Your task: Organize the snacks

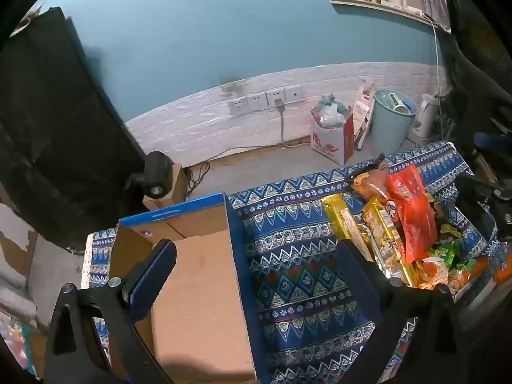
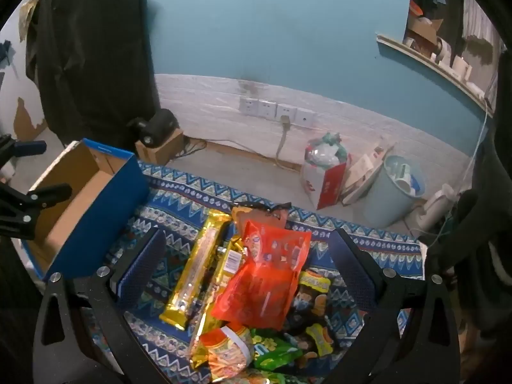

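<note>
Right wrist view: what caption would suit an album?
Open right gripper hovering over heaped foil snack packets beside an empty blue cardboard box.

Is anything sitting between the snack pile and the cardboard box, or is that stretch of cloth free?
Nothing visible blocks it. Only bare patterned cloth lies between the snack pile and the open, empty cardboard box. The box's blue side wall faces the pile, so snacks must go over it. Both grippers are open and hold nothing.
</note>
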